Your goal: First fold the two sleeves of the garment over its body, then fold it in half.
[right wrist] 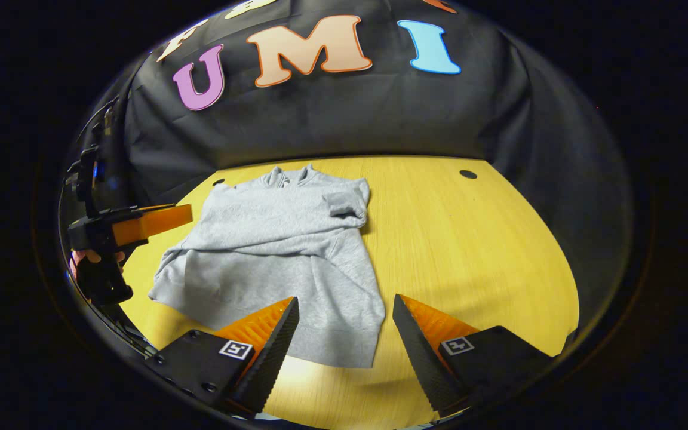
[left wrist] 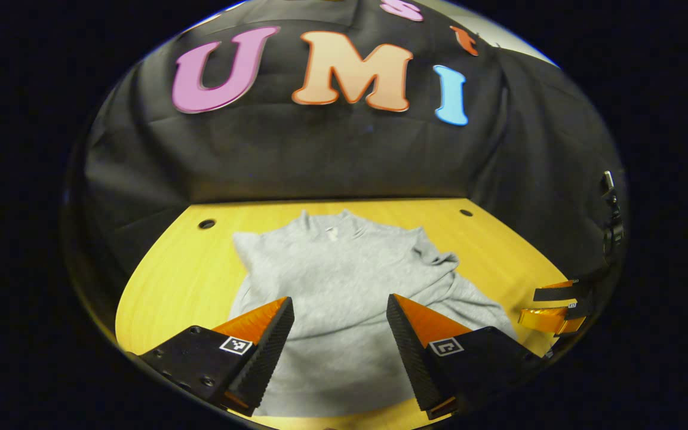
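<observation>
A grey sweatshirt point(left wrist: 344, 280) lies flat on the wooden table point(left wrist: 183, 275), collar toward the wall, with both sleeves folded in over its body. My left gripper point(left wrist: 340, 306) hovers open above the garment's lower half, nothing between its fingers. In the right gripper view the same sweatshirt point(right wrist: 278, 251) lies left of centre, its hem nearest the camera. My right gripper point(right wrist: 346, 306) is open over the hem's right corner, holding nothing. The right gripper point(left wrist: 550, 307) shows at the left gripper view's right edge; the left gripper point(right wrist: 141, 224) shows at the right gripper view's left edge, a hand holding it.
Bare table point(right wrist: 469, 251) stretches to the right of the garment. Small dark holes point(right wrist: 468, 174) point(left wrist: 206, 224) sit in the tabletop near the back corners. The black cloth wall closes the back and both sides.
</observation>
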The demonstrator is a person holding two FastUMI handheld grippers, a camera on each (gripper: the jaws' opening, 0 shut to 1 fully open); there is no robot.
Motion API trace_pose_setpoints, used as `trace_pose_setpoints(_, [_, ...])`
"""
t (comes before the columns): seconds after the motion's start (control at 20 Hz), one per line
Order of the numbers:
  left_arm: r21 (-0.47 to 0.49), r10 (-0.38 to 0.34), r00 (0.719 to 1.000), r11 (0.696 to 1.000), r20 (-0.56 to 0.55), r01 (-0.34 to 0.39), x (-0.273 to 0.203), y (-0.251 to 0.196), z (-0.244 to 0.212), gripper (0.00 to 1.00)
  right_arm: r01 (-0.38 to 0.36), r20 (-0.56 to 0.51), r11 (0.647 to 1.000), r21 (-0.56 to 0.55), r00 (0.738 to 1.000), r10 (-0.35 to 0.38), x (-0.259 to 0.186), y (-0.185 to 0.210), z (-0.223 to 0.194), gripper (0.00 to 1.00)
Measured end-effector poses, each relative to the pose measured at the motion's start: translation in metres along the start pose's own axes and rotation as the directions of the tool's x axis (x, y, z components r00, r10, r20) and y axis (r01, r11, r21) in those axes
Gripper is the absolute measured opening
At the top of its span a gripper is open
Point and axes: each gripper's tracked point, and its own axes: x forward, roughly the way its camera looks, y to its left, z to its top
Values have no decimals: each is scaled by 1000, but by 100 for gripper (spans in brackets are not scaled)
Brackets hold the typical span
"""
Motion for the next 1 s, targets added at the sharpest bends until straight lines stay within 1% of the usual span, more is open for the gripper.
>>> trace_pose_setpoints(0.05, [-27, 31, 999, 999, -8, -31, -9, 11, -9, 91, -8, -15, 1000, -8, 1000, 8, 3, 2, -8, 98])
trace_pose_setpoints(0.1, [-47, 58, 998, 997, -23, -59, -17, 20, -19, 91, -14, -35, 1000, -20, 999, 13, 6, 4, -17, 95])
trace_pose_setpoints(0.15, [-57, 87, 995, 994, -49, -90, -25, 31, -32, 91, -19, -55, 999, -28, 998, 17, 9, 4, -25, 98])
trace_pose_setpoints(0.2, [-63, 110, 991, 991, -73, -114, -32, 41, -46, 91, -24, -68, 999, -33, 997, 22, 13, 5, -32, 98])
trace_pose_setpoints(0.25, [-68, 127, 988, 989, -87, -133, -40, 52, -57, 91, -25, -80, 999, -37, 997, 22, 15, 4, -37, 95])
trace_pose_setpoints(0.3, [-72, 139, 984, 986, -108, -148, -49, 61, -69, 91, -20, -89, 999, -41, 996, 16, 18, 3, -42, 98])
trace_pose_setpoints(0.35, [-74, 148, 980, 985, -134, -158, -56, 66, -82, 92, -17, -97, 999, -44, 995, 12, 21, 2, -45, 95])
trace_pose_setpoints(0.5, [-74, 156, 970, 982, -188, -173, -66, 73, -111, 92, -6, -114, 999, -47, 993, 1, 27, 0, -55, 95])
trace_pose_setpoints(0.55, [-73, 155, 966, 982, -205, -173, -68, 73, -120, 92, -4, -118, 999, -50, 993, -2, 27, 0, -57, 98])
trace_pose_setpoints(0.6, [-70, 159, 963, 982, -218, -178, -70, 74, -128, 92, -1, -120, 999, -53, 993, -5, 29, 0, -58, 95])
trace_pose_setpoints(0.65, [-70, 164, 959, 980, -233, -184, -71, 76, -136, 92, 1, -123, 998, -58, 992, -8, 31, 0, -59, 98])
trace_pose_setpoints(0.7, [-73, 168, 954, 979, -248, -191, -72, 77, -142, 91, 5, -128, 998, -65, 992, -13, 32, -1, -61, 98])
trace_pose_setpoints(0.85, [-93, 165, 952, 976, -258, -195, -68, 78, -146, 92, 10, -131, 998, -67, 991, -19, 34, -2, -63, 99])
trace_pose_setpoints(0.9, [-92, 166, 952, 977, -256, -195, -67, 79, -145, 92, 11, -130, 998, -65, 991, -19, 34, -3, -63, 95])
trace_pose_setpoints(0.95, [-91, 160, 954, 978, -254, -189, -65, 78, -144, 92, 13, -129, 998, -65, 991, -21, 34, -2, -64, 99])
trace_pose_setpoints(1.0, [-87, 153, 954, 980, -257, -180, -64, 76, -145, 92, 13, -125, 998, -68, 992, -22, 34, -2, -63, 99])
